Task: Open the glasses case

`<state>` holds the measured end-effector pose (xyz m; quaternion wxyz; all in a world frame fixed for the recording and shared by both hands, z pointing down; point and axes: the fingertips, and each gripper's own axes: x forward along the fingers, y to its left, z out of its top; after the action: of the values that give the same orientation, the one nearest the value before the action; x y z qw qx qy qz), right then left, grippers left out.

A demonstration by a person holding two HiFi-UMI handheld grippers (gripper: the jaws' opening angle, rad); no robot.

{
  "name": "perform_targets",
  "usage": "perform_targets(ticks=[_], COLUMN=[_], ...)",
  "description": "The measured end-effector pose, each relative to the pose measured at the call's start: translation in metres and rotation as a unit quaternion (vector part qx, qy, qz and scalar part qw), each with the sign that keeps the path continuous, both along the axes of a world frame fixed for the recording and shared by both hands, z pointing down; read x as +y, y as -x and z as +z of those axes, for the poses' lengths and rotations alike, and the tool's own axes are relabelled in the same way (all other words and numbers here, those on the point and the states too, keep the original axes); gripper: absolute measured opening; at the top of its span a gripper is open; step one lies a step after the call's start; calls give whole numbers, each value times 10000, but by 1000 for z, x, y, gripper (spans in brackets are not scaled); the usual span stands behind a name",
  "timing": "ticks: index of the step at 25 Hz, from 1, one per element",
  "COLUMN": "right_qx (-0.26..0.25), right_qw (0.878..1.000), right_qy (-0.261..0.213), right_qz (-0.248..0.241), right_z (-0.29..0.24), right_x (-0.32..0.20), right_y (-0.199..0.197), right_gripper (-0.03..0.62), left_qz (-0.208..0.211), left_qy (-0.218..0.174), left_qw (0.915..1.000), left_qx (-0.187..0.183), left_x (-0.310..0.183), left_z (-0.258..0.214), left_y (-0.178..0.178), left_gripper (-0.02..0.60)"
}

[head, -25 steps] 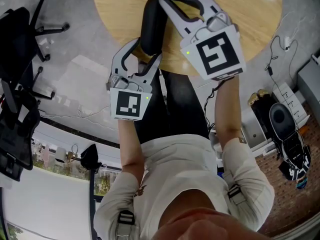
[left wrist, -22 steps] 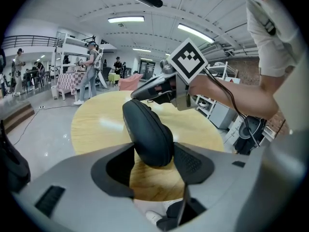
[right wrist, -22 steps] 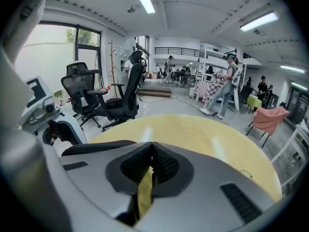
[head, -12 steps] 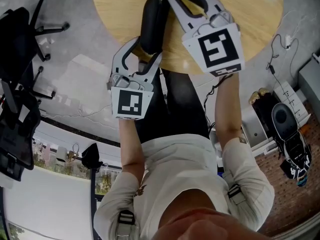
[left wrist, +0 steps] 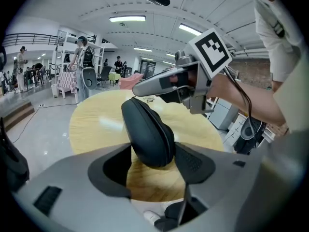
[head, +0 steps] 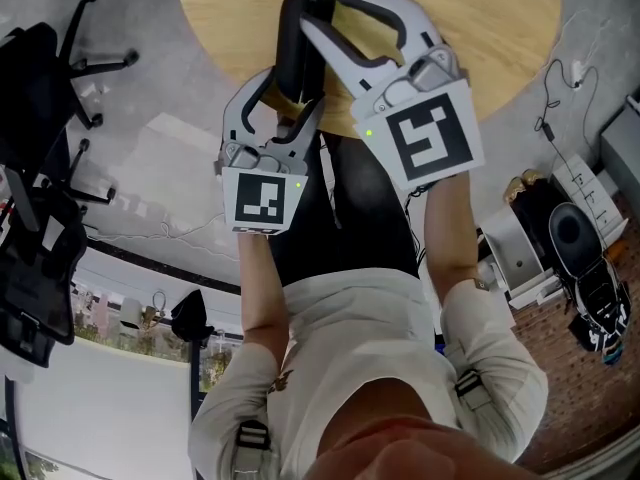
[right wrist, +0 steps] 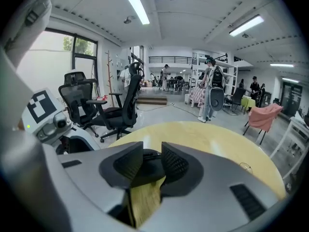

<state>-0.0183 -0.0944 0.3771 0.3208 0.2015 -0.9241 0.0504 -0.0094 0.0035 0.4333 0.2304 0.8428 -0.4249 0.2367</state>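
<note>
- Table (head: 480,28), round and wooden, lies under the 2 grippers.
- Right gripper (right wrist: 152,162): jaws have just been opening and now stand released, with the far end of the glasses case (left wrist: 147,129) between their tips.
- Left gripper (left wrist: 153,154) is clenched on the near end.
- Glasses case: black, reaching from 1 gripper to the other.

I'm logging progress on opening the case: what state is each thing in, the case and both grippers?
glasses case: lid closed, held at its near end.
left gripper: jaws shut on the glasses case.
right gripper: jaws have just opened and stand apart, with the far end of the glasses case between them.
</note>
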Motion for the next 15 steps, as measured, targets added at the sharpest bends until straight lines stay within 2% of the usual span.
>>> perform_targets(ticks=[3, 8, 12, 15], right_qx=[57, -9, -10, -23], right_qw=[9999, 10000, 10000, 10000], right_qy=[-100, -95, -58, -45], right_qz=[15, -12, -59, -75], right_z=[4, 5, 5, 5], right_x=[0, 1, 2, 2], right_y=[-2, -3, -5, -5], right_gripper=[124, 95, 94, 91], left_qz=[37, 45, -559, -682], left_qy=[-83, -356, -317, -352], left_qw=[10000, 9994, 9972, 9967], left_qx=[-3, -3, 383, 252], left_x=[-1, -7, -19, -29], left_z=[-7, -33, -54, -55], left_y=[-5, 7, 19, 24], left_gripper=[284, 285, 285, 285])
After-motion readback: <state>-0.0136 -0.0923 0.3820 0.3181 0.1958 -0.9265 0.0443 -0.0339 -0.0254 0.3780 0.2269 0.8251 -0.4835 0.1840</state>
